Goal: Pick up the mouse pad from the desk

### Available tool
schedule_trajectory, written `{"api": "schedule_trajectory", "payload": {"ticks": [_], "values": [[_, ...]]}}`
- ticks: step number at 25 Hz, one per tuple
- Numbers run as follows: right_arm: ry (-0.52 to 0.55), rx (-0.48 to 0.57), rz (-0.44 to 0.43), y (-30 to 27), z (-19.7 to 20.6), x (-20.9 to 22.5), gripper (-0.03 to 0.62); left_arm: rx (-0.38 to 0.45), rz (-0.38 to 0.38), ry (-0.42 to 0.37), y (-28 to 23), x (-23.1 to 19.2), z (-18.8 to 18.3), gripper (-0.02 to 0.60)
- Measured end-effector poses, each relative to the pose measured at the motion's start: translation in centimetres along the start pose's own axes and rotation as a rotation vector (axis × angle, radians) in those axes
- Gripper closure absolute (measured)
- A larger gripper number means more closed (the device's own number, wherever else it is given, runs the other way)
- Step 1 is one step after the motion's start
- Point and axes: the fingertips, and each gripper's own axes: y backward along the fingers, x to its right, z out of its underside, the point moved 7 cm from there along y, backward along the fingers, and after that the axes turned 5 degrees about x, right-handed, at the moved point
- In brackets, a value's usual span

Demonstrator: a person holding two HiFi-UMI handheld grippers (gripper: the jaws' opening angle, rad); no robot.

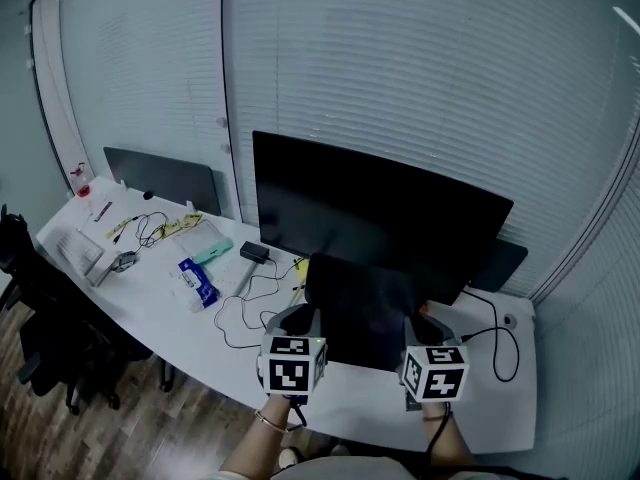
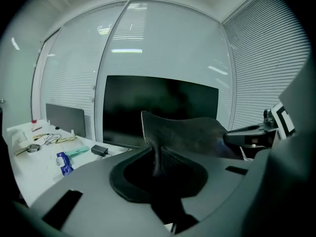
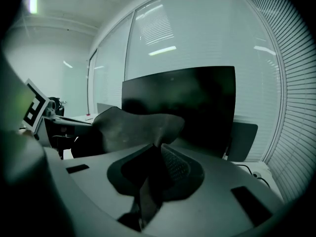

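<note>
The dark mouse pad (image 1: pixel 362 310) hangs lifted above the white desk (image 1: pixel 170 313), held by its two near corners in front of the black monitor (image 1: pixel 370 208). My left gripper (image 1: pixel 308 320) is shut on the pad's left corner, where the pad (image 2: pixel 182 135) folds up between its jaws. My right gripper (image 1: pixel 412 326) is shut on the right corner, and the pad (image 3: pixel 133 127) bows upward from its jaws. Each gripper shows at the edge of the other's view.
On the desk's left part lie a black power adapter (image 1: pixel 255 252) with cables, a blue packet (image 1: pixel 198 282), a teal item (image 1: pixel 212 252) and papers. A black office chair (image 1: pixel 40 318) stands at the left. Blinds cover the windows behind. A cable loops at the right (image 1: pixel 505 353).
</note>
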Motion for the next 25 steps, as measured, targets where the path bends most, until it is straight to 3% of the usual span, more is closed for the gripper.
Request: {"api": "schedule_trajectory", "payload": {"ticks": [7,25], "values": [[0.003,0.064,0.017,0.7,-2.3,0.9,0.528,0.061,-0.003,-0.043,0.0,1.0,-2.3,0.515],[-0.032,0.069,0.055,1.8,-1.5,1.1,0.53,0.055,0.013,-0.069,0.3,2.0,-2.1,0.515]]}}
